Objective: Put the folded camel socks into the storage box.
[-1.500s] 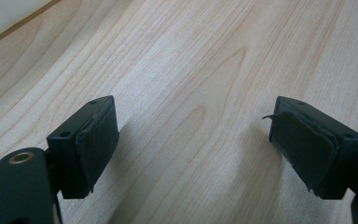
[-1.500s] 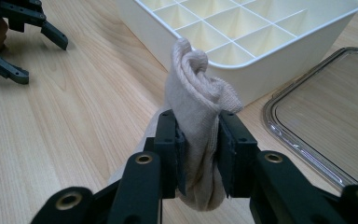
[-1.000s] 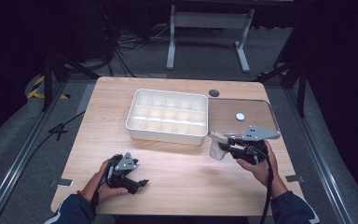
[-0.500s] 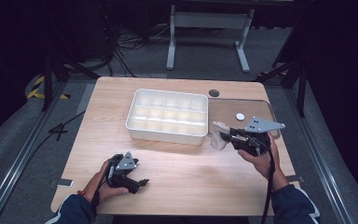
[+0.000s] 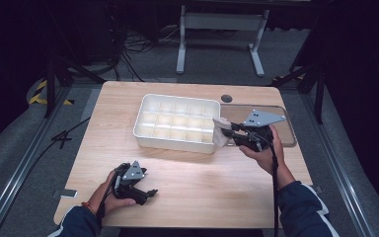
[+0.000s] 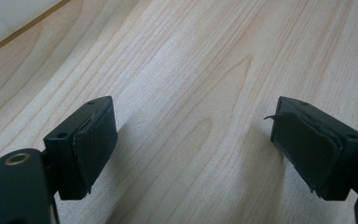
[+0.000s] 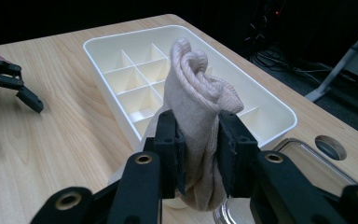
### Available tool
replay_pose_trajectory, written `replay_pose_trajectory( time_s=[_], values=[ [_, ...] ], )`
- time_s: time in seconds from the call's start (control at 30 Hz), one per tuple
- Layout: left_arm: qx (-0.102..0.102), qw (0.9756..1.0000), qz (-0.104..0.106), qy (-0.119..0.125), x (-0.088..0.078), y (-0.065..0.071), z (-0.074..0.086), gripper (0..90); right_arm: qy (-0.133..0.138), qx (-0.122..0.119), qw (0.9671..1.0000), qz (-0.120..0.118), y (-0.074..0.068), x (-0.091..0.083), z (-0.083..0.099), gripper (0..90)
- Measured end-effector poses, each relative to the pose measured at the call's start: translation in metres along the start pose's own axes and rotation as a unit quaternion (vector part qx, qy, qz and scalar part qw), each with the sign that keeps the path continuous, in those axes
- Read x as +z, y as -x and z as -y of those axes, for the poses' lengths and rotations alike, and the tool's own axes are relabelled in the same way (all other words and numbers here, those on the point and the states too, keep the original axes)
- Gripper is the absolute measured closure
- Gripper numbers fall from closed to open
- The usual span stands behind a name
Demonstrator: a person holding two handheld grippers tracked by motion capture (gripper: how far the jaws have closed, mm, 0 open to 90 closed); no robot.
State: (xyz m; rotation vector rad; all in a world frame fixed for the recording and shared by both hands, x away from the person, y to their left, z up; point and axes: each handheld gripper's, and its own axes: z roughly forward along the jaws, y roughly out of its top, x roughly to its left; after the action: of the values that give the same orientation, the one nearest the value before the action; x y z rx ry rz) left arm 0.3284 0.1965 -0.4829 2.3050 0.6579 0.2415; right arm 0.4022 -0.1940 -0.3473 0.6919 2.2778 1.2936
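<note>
Two hand-held grippers:
right (image 7: 196, 140): clamped on sock (image 7: 198, 93), beside tray (image 5: 150, 133)
left (image 6: 193, 144): jaws apart, empty, on table (image 6: 205, 70)

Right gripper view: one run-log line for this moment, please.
right gripper: shut on beige knitted sock | sock: beside white compartment tray | left gripper: open, over wooden table

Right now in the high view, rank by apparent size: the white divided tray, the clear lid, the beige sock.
1. White divided tray, clearly largest.
2. Clear lid, smaller, partly hidden by the right gripper.
3. Beige sock, smallest, held in its jaws.
</note>
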Motion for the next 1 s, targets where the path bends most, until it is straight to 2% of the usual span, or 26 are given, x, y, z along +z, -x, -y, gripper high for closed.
replay_pose_trajectory(
  time_s=[0.1,0.33,0.43,0.6,0.73,1.0],
  values=[
    [-0.001,1.0,0.0,0.001,0.0,0.0,0.0,14.6,-0.008,-0.009,0.9999,0.003,-0.001,0.01,-0.006,71.7],
    [-0.001,1.0,0.0,0.001,0.0,0.0,0.0,14.6,-0.022,-0.015,0.9996,0.004,-0.001,0.026,-0.011,71.7],
    [0.001,1.0,0.0,0.0,0.0,0.0,0.0,14.6,-0.033,-0.022,0.9991,0.014,0.0,0.035,-0.012,71.7],
    [0.001,1.0,-0.001,0.0,0.0,0.0,0.0,14.7,-0.049,-0.014,0.9985,0.017,0.003,0.049,-0.008,71.6],
    [-0.001,1.0,-0.002,0.0,0.0,0.0,0.0,14.6,-0.076,-0.024,0.9966,0.022,0.002,0.066,-0.003,71.5],
    [-0.001,1.0,-0.001,0.0,0.0,0.0,0.0,14.6,-0.106,-0.023,0.9938,0.026,0.003,0.082,0.005,71.1]
  ],
)
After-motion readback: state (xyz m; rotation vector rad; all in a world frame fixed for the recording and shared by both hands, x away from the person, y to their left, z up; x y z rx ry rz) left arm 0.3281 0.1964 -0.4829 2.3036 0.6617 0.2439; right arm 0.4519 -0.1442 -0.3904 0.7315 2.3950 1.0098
